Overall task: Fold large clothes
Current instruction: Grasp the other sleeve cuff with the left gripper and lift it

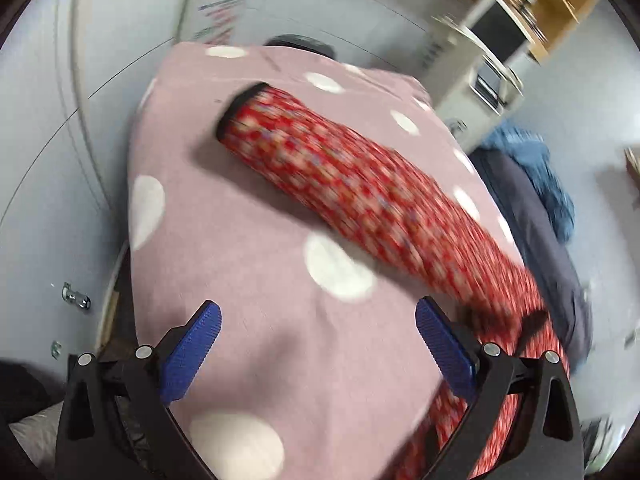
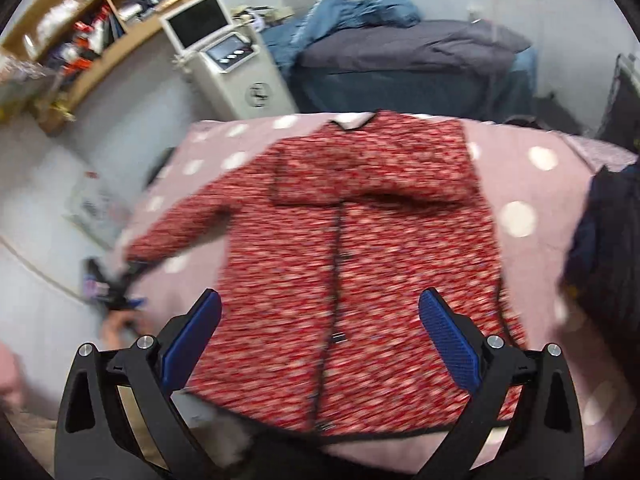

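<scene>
While both claws hang empty above the bed, the scene reads like this:

Left gripper (image 1: pixel 316 332): jaws spread wide, nothing between the blue pads (image 1: pixel 192 354); it hovers over bare blanket, with the outstretched sleeve just ahead and to its right.

Right gripper (image 2: pixel 320 332): jaws likewise apart and empty, poised over the lower front of the coat, near the hem.

Coat (image 2: pixel 360 260): red patterned, dark-trimmed, lying face up on the pink spotted blanket (image 1: pixel 240 208), collar away from the right gripper. One sleeve is already folded across the chest; the other sleeve (image 1: pixel 360 192) lies straight out to the side, cuff (image 1: pixel 240 108) at the far end.

Handling: it looks thick, perhaps quilted, so soft but bulky; likely heavier than a shirt, and prone to springing open at folds. Not slippery, not fragile.

Where to hold: probably the cuff of the outstretched sleeve for the left, pinching through both layers at the trim; hem corners later.

Surroundings: another bed with dark bedding (image 2: pixel 420 52) beyond.
</scene>
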Motion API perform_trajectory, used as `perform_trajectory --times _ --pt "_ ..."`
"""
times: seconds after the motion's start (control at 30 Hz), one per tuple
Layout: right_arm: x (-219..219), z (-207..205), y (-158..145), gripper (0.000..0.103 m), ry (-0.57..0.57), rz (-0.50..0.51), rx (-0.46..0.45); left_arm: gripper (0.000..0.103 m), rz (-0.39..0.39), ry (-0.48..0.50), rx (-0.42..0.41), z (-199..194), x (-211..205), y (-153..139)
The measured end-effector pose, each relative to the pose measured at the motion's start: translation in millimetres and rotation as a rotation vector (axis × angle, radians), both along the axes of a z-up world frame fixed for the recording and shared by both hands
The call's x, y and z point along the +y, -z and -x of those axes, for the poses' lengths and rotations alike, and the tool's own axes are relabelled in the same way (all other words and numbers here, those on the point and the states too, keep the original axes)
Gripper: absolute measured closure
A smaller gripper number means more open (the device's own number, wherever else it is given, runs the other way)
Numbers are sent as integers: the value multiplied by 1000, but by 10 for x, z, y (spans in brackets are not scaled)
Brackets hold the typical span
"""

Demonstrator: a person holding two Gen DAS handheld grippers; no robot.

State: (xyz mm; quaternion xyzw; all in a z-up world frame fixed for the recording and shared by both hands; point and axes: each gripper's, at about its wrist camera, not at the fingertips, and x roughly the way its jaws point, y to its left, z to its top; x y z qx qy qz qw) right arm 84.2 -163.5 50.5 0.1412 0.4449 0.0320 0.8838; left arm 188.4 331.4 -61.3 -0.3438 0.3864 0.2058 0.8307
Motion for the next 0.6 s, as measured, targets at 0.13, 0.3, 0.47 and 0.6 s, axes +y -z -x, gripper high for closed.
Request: perform_trajectory --times 0.13,0.3,0.47,0.6 --pt "-108 -33 570 6 39 159 66 10 77 -75 -16 -212 491 201" --pt "-174 -16 1116 6 17 291 220 10 117 -116 -22 -434 841 380" --pt "-337 30 1525 6 26 366 337 8 66 -100 -4 -668 879 379" --pt "-469 40 1715 6 54 323 406 41 76 -14 -28 -823 758 304"
